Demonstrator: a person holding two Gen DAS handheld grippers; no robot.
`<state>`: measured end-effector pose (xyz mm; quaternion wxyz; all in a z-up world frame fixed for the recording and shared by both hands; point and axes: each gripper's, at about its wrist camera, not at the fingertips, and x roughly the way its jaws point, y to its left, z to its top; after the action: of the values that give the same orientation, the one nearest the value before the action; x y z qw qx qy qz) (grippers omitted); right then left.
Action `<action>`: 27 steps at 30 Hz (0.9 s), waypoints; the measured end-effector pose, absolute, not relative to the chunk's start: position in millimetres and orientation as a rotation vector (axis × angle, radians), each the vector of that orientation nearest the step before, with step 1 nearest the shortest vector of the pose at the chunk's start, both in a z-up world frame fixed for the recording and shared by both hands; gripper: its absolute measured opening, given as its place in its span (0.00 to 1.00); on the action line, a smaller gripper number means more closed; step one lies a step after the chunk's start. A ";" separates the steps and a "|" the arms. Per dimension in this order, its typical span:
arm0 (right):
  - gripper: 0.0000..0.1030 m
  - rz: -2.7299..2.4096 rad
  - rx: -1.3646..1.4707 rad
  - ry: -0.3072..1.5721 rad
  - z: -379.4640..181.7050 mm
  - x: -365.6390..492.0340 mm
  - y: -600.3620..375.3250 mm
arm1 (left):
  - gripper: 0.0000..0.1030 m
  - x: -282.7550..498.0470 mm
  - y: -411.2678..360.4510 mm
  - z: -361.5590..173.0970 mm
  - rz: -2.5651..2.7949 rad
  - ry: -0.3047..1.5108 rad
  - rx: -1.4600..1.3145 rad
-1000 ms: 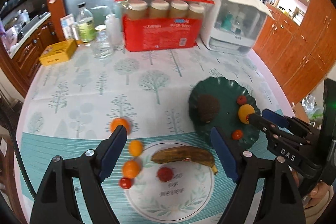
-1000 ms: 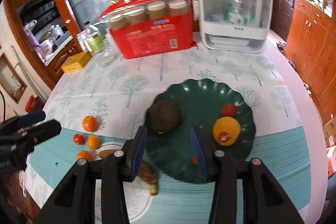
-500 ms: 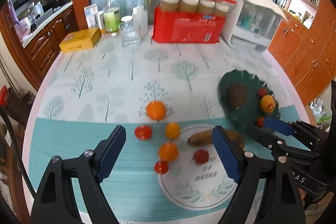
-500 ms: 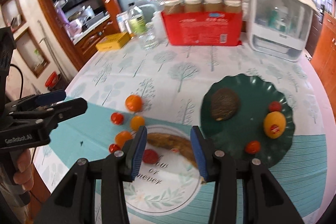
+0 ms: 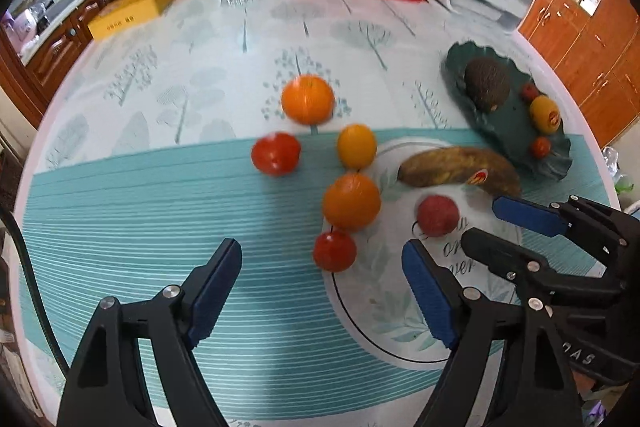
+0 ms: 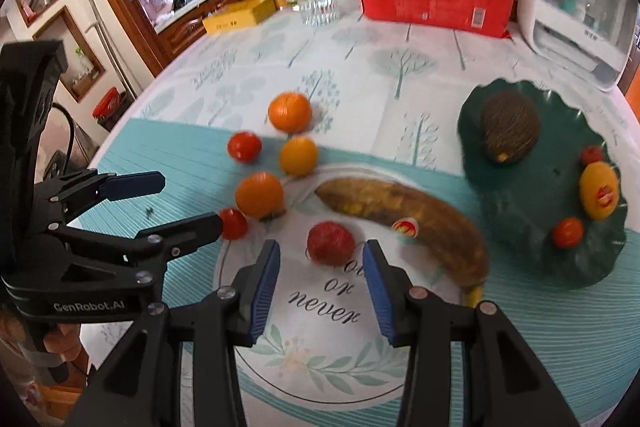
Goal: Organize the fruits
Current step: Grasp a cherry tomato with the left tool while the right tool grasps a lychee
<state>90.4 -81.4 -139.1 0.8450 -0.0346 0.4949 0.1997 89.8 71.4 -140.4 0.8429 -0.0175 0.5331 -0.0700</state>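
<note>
Fruits lie loose mid-worktop as both open, empty tongs, left tongs (image 5: pixel 320 293) and right tongs (image 6: pixel 320 283), have descended toward them, the red fruit (image 6: pixel 330 243) likely next.

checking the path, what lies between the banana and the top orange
One yellow-orange fruit sits between the banana and the top orange, clearest in the right wrist view.
</note>
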 end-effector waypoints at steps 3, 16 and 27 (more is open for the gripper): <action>0.42 0.409 -0.064 1.062 -151.5 92.1 -80.0 | 0.75 94.7 73.3 -153.2 -0.153 1.145 -0.043; 0.42 0.358 -0.088 1.062 -172.0 99.6 -68.1 | 0.50 106.3 68.5 -179.7 -0.176 1.189 -0.026; 0.33 0.339 -0.109 1.049 -178.0 103.9 -64.9 | 0.26 103.3 64.7 -178.9 -0.173 1.175 -0.013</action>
<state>103.9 -64.9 -178.0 0.8506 -0.0515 0.4979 0.1608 103.3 64.7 -178.9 0.8288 -0.0061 0.5536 -0.0816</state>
